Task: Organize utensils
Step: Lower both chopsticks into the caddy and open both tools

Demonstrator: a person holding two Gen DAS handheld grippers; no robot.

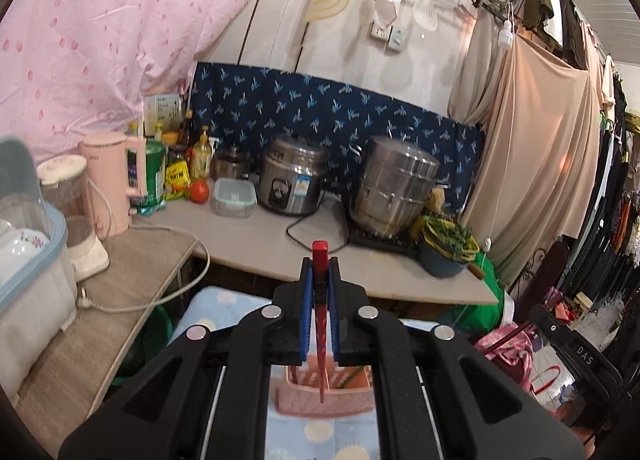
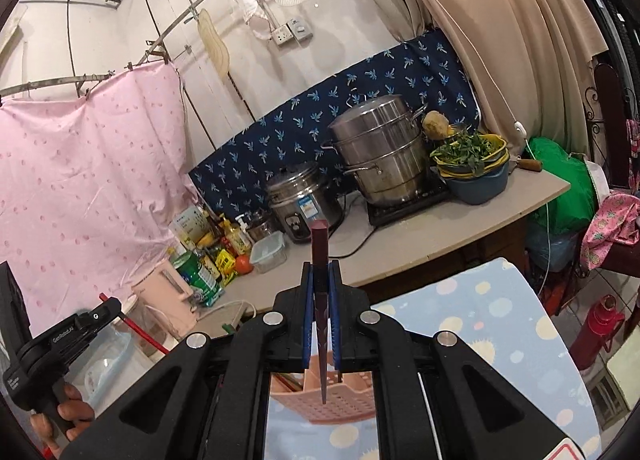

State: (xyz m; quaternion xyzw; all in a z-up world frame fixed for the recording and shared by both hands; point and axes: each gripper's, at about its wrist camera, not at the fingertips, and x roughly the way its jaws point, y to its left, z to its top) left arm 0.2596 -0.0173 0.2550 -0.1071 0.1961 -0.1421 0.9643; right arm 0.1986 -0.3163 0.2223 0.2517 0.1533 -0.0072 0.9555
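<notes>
My left gripper (image 1: 320, 266) is shut on a red chopstick (image 1: 320, 260) that runs upright between the blue pads, its thin tip hanging above a pink slotted utensil basket (image 1: 320, 400). My right gripper (image 2: 320, 270) is shut on a dark maroon chopstick (image 2: 320, 244), its tip likewise over the pink basket (image 2: 324, 404). The basket stands on a blue spotted cloth (image 2: 500, 324) and holds a few sticks. The left gripper (image 2: 108, 306) with its red chopstick shows at the lower left of the right wrist view.
A counter (image 1: 256, 236) behind holds a rice cooker (image 1: 292, 180), a steel steamer pot (image 1: 394, 190), a bowl of greens (image 1: 446, 248), a lidded box (image 1: 234, 196), a tomato, bottles and a pink kettle (image 1: 114, 180). A dish rack (image 1: 28, 256) stands left. Curtains hang right.
</notes>
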